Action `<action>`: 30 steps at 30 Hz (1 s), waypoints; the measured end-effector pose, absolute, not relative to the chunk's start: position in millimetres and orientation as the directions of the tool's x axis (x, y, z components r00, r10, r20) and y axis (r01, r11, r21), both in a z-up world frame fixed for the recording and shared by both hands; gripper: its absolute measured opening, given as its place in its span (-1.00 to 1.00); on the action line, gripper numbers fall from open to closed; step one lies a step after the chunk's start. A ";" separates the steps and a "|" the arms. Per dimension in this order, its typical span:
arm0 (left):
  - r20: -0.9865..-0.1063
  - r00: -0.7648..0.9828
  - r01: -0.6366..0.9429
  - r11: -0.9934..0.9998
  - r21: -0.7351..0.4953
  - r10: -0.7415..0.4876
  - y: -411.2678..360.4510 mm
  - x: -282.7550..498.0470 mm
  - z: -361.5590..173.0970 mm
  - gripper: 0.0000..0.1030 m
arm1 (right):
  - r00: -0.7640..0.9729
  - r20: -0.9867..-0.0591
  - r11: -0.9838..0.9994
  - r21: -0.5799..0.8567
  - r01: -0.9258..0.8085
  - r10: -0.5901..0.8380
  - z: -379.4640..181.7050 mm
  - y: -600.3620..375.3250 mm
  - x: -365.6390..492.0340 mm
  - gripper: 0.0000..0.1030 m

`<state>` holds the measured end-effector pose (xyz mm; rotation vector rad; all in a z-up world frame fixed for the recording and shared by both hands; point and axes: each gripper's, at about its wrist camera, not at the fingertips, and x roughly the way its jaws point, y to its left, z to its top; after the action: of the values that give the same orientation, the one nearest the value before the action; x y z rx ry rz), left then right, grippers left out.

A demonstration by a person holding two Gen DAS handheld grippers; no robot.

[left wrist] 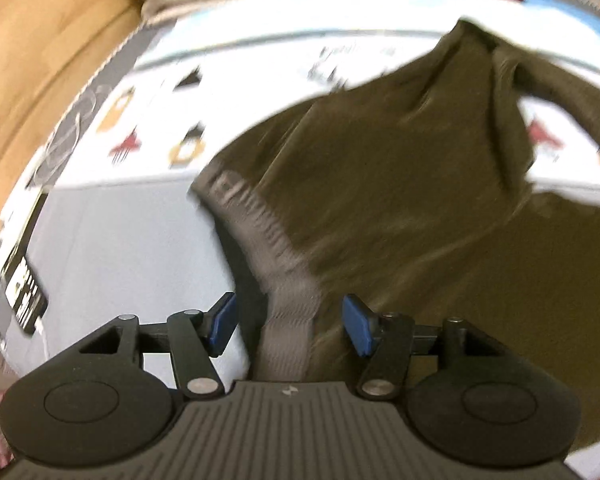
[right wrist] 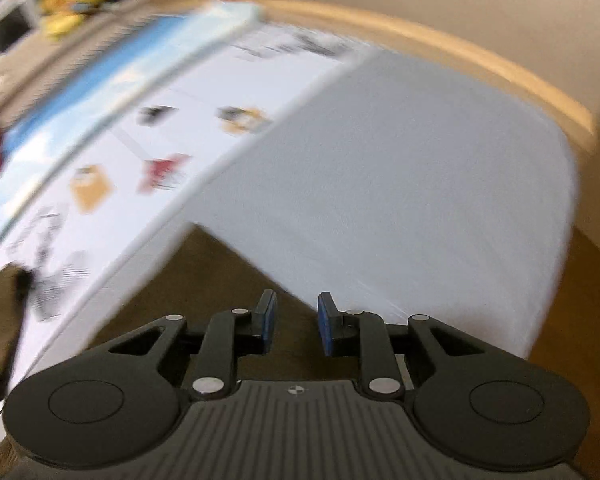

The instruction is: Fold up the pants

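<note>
Black left gripper (left wrist: 289, 326), blue-padded jaws wide apart, straddles the ribbed grey waistband (left wrist: 274, 280) of olive-brown knit pants (left wrist: 380, 200), which lie rumpled on the white printed bedsheet (left wrist: 148, 120). Right gripper (right wrist: 293, 322) hangs part-open over a pants corner, gripping nothing.

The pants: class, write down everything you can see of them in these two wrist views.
The pants are dark olive-brown, of soft matte fabric, with a paler grey ribbed waistband at one edge. They lie rumpled and creased, not yet folded flat, across a white sheet and a printed cloth. The waistband runs between the blue pads of the open left claw; no grip is visible. In the right view, a brown corner lies under the open right claw. Motion blur hides finer detail.
</note>
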<state>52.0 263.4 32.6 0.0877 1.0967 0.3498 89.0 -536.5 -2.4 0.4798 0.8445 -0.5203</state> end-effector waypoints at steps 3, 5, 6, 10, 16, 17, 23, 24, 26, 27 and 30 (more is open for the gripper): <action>-0.837 0.454 -0.228 0.948 0.224 0.307 237.2 70.0 41.5 0.25 | 0.621 -0.748 0.849 0.154 0.506 -0.235 6.7 -507.1 106.2 -0.53; -0.824 0.478 -0.223 0.949 0.220 0.304 220.8 82.9 44.0 0.31 | 0.662 -0.718 0.885 0.142 0.444 -0.217 17.6 -491.6 112.1 -0.53; -0.815 0.492 -0.226 0.949 0.221 0.307 211.4 89.1 47.1 0.35 | 0.685 -0.702 0.902 0.144 0.407 -0.197 20.7 -481.2 117.7 -0.53; -0.790 0.553 -0.226 0.960 0.163 0.264 173.3 113.7 54.1 0.32 | 0.741 -0.665 0.953 0.152 0.263 -0.098 34.1 -445.2 132.4 -0.53; -0.798 0.590 -0.164 0.986 0.033 0.125 128.0 158.8 47.7 -0.92 | 0.789 -0.613 0.998 0.064 0.006 0.035 39.0 -354.3 165.6 -0.53; -0.801 0.589 -0.157 0.987 0.021 0.110 121.8 166.6 44.8 -0.92 | 0.788 -0.612 0.998 0.060 -0.035 0.064 39.1 -337.7 166.6 -0.53; -0.805 0.590 -0.168 0.985 -0.042 0.066 105.7 206.7 28.8 -0.89 | 0.755 -0.627 0.971 0.011 -0.238 0.192 26.9 -257.1 189.2 -0.53; -0.802 0.593 -0.179 0.982 -0.054 0.063 105.5 213.0 27.0 -0.88 | 0.749 -0.629 0.963 -0.004 -0.269 0.207 22.9 -247.0 195.3 -0.52; -0.801 0.595 -0.199 0.978 -0.066 0.067 108.2 224.8 23.4 -0.85 | 0.724 -0.647 0.939 -0.034 -0.343 0.241 12.8 -227.6 207.9 -0.29; -0.803 0.592 -0.210 0.976 -0.066 0.073 109.6 229.0 22.6 -0.77 | 0.713 -0.654 0.925 -0.050 -0.376 0.254 7.3 -218.1 212.3 -0.22; -0.812 0.577 -0.226 0.972 -0.063 0.082 110.2 246.0 14.3 -0.33 | 0.691 -0.671 0.880 -0.121 -0.459 0.268 -8.9 -190.5 224.5 0.04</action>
<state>246.0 110.2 14.3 -0.1661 0.9391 0.1811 224.5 -190.5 -8.9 -0.2912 0.6974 0.4130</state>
